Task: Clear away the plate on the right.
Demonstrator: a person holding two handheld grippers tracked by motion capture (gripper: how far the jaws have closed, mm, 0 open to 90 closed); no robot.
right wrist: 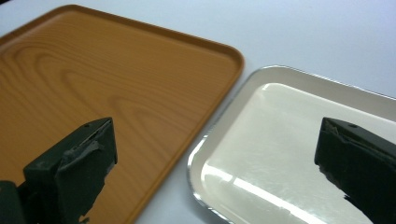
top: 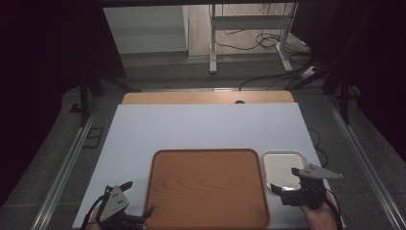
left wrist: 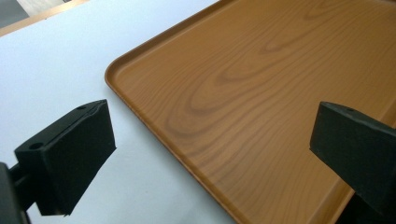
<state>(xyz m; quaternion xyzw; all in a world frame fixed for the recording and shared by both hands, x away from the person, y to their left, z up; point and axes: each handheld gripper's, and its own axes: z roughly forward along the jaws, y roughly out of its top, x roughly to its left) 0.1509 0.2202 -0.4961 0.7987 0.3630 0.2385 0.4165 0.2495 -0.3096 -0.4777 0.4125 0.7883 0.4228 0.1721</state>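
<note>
— Left gripper [top: 136,202]?
— Jaws stood wide, empty, straddling the rectangular wood-grain tray's [top: 208,191] left edge.
— Right gripper [top: 286,179]?
— Equally wide, empty, above the small shiny metal tray [top: 282,160].

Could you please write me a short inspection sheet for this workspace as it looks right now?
Surface: white board on a wooden table.
Job's things: wooden tray, empty; small metal tray at its right, empty.
Clutter: nothing seen.
Grippers: left gripper open over the wooden tray's left rim; right gripper open above both trays' neighbouring rims.
Cables: black cables on the floor beyond.
Surroundings: white metal frame, dark room.
</note>
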